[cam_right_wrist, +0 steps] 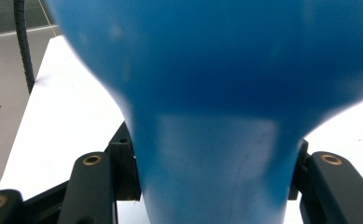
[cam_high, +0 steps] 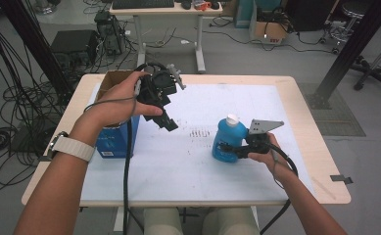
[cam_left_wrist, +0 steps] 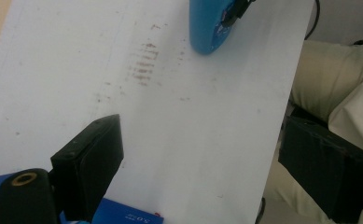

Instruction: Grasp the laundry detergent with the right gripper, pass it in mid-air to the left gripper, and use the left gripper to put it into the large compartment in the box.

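Even, soft overhead light; bright room, no hard shadows. White table (cam_high: 202,176) cover reads slightly washed out, near glare in the left gripper view. High view soft and low in detail, mild bending at its edges. Right gripper view: blue bottle (cam_right_wrist: 226,93) very close, out of focus, outline smeared. Left gripper view: near black tool parts blurred, table surface sharper.

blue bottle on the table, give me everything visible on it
The blue bottle looks like glossy plastic, with a rounded body, a white cap on top and a label patch on its side. It stands roughly upright on the white sheet, right of centre. The right claw is shut on its lower body, one jaw on each side. Nothing else touches it.
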Demonstrator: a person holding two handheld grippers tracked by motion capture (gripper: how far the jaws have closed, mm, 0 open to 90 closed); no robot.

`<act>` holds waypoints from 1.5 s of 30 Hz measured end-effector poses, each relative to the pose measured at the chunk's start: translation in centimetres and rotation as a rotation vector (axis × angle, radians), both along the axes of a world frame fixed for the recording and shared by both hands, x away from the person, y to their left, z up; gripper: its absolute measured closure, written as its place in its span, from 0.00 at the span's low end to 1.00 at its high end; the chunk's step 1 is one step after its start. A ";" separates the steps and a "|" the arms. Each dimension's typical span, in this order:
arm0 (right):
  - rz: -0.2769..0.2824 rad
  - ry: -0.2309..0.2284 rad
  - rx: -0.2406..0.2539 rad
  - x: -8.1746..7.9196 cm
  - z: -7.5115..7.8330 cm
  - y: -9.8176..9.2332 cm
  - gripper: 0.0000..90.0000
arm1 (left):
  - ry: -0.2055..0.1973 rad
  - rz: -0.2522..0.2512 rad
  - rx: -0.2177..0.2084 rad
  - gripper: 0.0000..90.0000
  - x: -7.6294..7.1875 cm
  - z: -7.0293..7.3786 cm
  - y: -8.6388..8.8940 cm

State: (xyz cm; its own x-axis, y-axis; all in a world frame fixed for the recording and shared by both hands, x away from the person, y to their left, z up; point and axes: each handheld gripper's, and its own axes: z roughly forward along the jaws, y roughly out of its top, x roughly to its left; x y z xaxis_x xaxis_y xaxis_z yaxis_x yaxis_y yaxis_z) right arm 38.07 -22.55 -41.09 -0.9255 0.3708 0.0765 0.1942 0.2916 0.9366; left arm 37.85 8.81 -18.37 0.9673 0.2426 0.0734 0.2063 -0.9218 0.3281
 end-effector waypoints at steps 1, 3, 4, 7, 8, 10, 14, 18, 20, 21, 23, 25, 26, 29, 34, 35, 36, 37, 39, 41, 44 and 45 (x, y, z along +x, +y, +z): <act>-0.001 0.002 0.000 0.0 0.0 0.0 0.47 | -0.001 -0.002 -0.001 0.16 0.0 0.0 0.0; -0.003 0.012 -0.002 -0.1 0.0 0.0 0.47 | 0.000 0.000 0.000 0.16 -0.1 0.0 0.0; -0.004 0.013 -0.001 -0.1 0.0 0.0 0.47 | 0.000 0.001 -0.002 0.16 -0.1 0.0 0.0; 0.001 0.009 -0.005 -0.1 0.0 0.1 0.47 | -0.002 0.002 -0.002 0.16 -0.2 0.1 0.0; 0.001 0.009 -0.005 -0.1 0.0 0.1 0.47 | -0.002 0.002 -0.002 0.16 -0.2 0.1 0.0; -0.001 0.004 -0.008 -0.1 0.1 0.0 0.47 | -0.004 0.006 0.000 0.16 -0.3 0.1 0.1; 0.000 0.003 -0.008 -0.1 0.1 0.0 0.47 | -0.008 0.011 0.003 0.16 -0.5 0.3 0.2; 0.000 0.002 -0.012 -0.1 0.1 0.0 0.47 | -0.011 0.015 0.004 0.16 -0.7 0.5 0.1; 0.003 -0.003 -0.013 0.0 0.1 0.0 0.47 | -0.013 0.015 0.004 0.15 -0.8 0.5 0.1; 0.003 -0.003 -0.014 0.0 0.1 0.0 0.47 | -0.014 0.016 0.004 0.15 -0.9 0.6 0.0; 0.006 -0.004 -0.014 0.0 0.2 0.0 0.48 | -0.016 0.017 0.007 0.15 -1.0 0.8 -0.1; 0.005 0.008 -0.012 0.1 0.2 -0.1 0.48 | -0.015 0.016 0.009 0.15 -1.2 1.0 -0.2; 0.010 0.013 -0.007 0.1 0.3 -0.2 0.48 | -0.016 0.017 0.010 0.15 -1.3 1.1 -0.3; 0.006 0.021 0.005 0.1 0.6 -0.4 0.48 | -0.021 0.020 0.011 0.13 -1.5 1.5 -0.5; 0.023 0.021 0.005 0.0 1.9 -0.7 0.48 | -0.040 0.012 0.015 0.12 -2.1 2.3 -1.0; 0.028 0.023 0.008 0.0 2.2 -0.8 0.48 | -0.040 0.015 0.015 0.12 -2.3 2.5 -1.1; 0.034 0.020 0.008 0.0 2.6 -0.9 0.48 | -0.044 0.014 0.016 0.12 -2.4 2.7 -1.1; 0.028 0.027 0.004 -0.2 3.0 -0.9 0.48 | -0.046 0.014 0.013 0.12 -2.5 2.9 -1.2; 0.041 0.019 -0.002 -0.2 3.6 -0.9 0.48 | -0.051 0.015 0.012 0.11 -2.7 3.2 -1.3; 0.049 0.011 -0.009 -0.4 4.3 -1.0 0.48 | -0.060 0.012 0.006 0.11 -3.0 3.8 -1.4; 0.073 0.005 -0.013 -0.6 5.3 -1.0 0.48 | -0.065 0.013 0.005 0.11 -3.3 4.4 -1.6; 0.084 0.001 -0.018 -0.8 5.7 -1.0 0.48 | -0.068 0.017 0.007 0.11 -3.4 4.5 -1.7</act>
